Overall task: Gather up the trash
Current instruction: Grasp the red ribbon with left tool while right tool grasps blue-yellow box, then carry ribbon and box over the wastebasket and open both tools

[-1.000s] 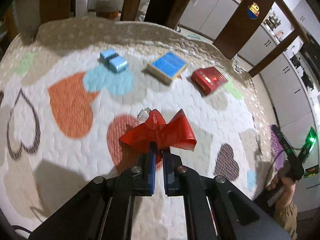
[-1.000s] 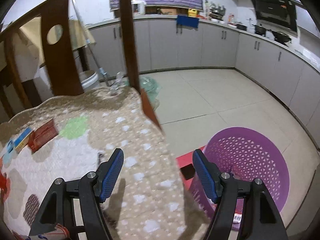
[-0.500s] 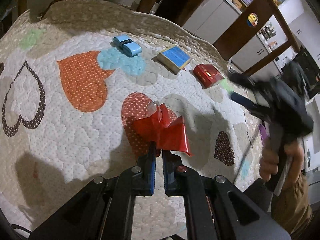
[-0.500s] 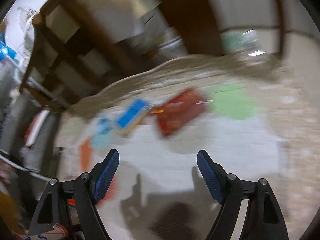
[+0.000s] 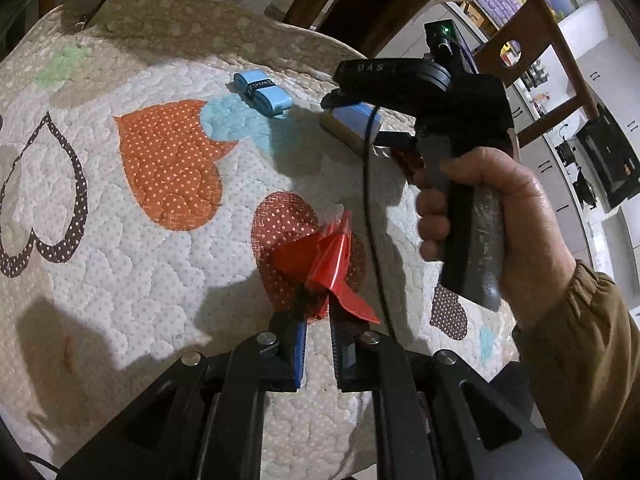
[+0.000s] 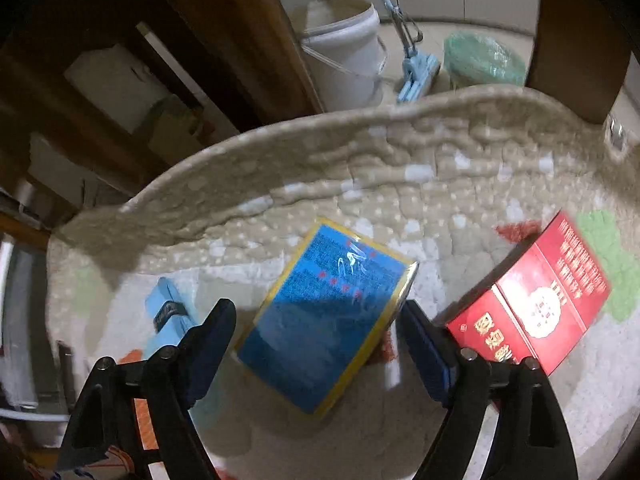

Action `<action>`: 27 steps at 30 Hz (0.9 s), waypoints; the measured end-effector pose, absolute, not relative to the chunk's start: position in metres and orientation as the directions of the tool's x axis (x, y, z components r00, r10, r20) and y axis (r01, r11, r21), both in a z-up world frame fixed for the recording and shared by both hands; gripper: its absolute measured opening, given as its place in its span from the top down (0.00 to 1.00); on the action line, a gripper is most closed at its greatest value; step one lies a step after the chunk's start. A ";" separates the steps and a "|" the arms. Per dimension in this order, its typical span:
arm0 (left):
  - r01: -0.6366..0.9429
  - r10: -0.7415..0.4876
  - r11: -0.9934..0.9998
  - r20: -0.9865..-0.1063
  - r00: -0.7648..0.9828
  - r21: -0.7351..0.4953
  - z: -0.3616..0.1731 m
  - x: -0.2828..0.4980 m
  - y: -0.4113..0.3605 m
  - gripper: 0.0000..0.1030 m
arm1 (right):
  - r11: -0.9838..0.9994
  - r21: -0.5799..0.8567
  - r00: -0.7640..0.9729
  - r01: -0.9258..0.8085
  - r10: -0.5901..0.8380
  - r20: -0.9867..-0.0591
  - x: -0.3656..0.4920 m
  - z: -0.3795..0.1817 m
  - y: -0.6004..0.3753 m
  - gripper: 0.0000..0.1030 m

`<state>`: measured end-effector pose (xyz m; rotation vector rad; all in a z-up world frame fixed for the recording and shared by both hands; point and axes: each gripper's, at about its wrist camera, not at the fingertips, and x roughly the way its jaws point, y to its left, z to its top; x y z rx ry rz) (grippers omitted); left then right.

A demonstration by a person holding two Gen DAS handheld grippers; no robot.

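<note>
My left gripper (image 5: 316,304) holds a crumpled red plastic wrapper (image 5: 320,256) between its fingertips, just above the quilted cloth (image 5: 120,264); its jaws are opening slightly with the wrapper still pinched. My right gripper (image 6: 316,312), held by a hand (image 5: 500,216), hovers over a blue box with a yellow edge (image 6: 324,304). Its jaws are closing with the box between them; the left pad stands clear of it. A red box (image 6: 548,300) lies to the right and a light blue tape roll (image 6: 168,308) to the left. In the left wrist view the blue box (image 5: 352,116) shows under the right gripper (image 5: 360,120).
The cloth bears orange, red and brown hearts and drops off at the far edge (image 6: 280,152). Dark wooden chair backs (image 5: 532,8) stand behind the table. On the floor beyond are a white bucket (image 6: 344,56), a blue mop head (image 6: 416,72) and a green bin (image 6: 484,56).
My right gripper swung from over the floor and a purple basket across the table to over the blue box, entering the left wrist view. The left gripper kept the wrapper, shifting slightly.
</note>
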<state>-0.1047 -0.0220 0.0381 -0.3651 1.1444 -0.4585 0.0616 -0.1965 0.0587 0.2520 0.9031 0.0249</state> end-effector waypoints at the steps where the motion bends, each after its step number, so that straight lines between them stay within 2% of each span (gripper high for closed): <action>1: 0.161 -0.523 0.851 -0.782 0.340 -0.500 0.038 -0.105 -0.022 0.90 | 0.974 0.216 0.613 0.073 0.127 -0.779 0.061 0.059 -0.195 0.25; 2: 0.160 -0.523 0.851 -0.782 0.340 -0.499 0.038 -0.105 -0.022 0.90 | 0.975 0.215 0.613 0.052 0.138 -0.778 0.058 0.062 -0.195 0.34; 4: 0.159 -0.518 0.854 -0.784 0.342 -0.495 0.038 -0.107 -0.023 0.90 | 0.967 0.252 0.625 0.033 0.177 -0.760 0.048 0.067 -0.201 0.41; 5: 0.160 -0.513 0.857 -0.787 0.342 -0.490 0.037 -0.107 -0.024 0.90 | 0.961 0.277 0.639 0.025 0.197 -0.744 0.039 0.071 -0.207 0.70; 6: 0.160 -0.501 0.865 -0.795 0.343 -0.476 0.037 -0.108 -0.025 0.90 | 0.946 0.325 0.654 0.005 0.243 -0.716 0.031 0.077 -0.217 0.75; 7: 0.158 -0.491 0.870 -0.800 0.344 -0.467 0.036 -0.108 -0.027 0.86 | 0.932 0.363 0.659 -0.009 0.279 -0.698 0.021 0.080 -0.224 0.76; 11: 0.118 -0.447 0.893 -0.824 0.349 -0.434 0.026 -0.105 -0.027 0.57 | 0.931 0.358 0.682 -0.062 0.302 -0.666 -0.018 0.088 -0.243 0.78; 13: 0.092 -0.461 0.883 -0.816 0.349 -0.460 0.022 -0.102 -0.025 0.54 | 0.933 0.349 0.683 -0.086 0.310 -0.661 -0.026 0.090 -0.248 0.75; 14: 0.079 -0.469 0.877 -0.811 0.350 -0.473 0.022 -0.099 -0.024 0.50 | 0.932 0.351 0.690 -0.091 0.313 -0.653 -0.032 0.090 -0.252 0.64; 15: 0.070 -0.476 0.872 -0.805 0.355 -0.485 0.022 -0.098 -0.023 0.48 | 0.929 0.358 0.695 -0.090 0.316 -0.646 -0.037 0.089 -0.255 0.43; 17: 0.054 -0.485 0.862 -0.792 0.371 -0.503 0.022 -0.094 -0.023 0.39 | 0.917 0.390 0.710 -0.090 0.333 -0.620 -0.044 0.089 -0.258 0.24; 20: 0.030 -0.492 0.853 -0.784 0.378 -0.520 0.020 -0.088 -0.024 0.33 | 0.906 0.415 0.703 -0.084 0.349 -0.619 -0.049 0.084 -0.262 0.24; 27: 0.072 -0.475 0.869 -0.783 0.402 -0.490 0.019 -0.081 -0.032 0.34 | 0.895 0.446 0.686 -0.007 0.329 -0.649 -0.041 0.063 -0.270 0.21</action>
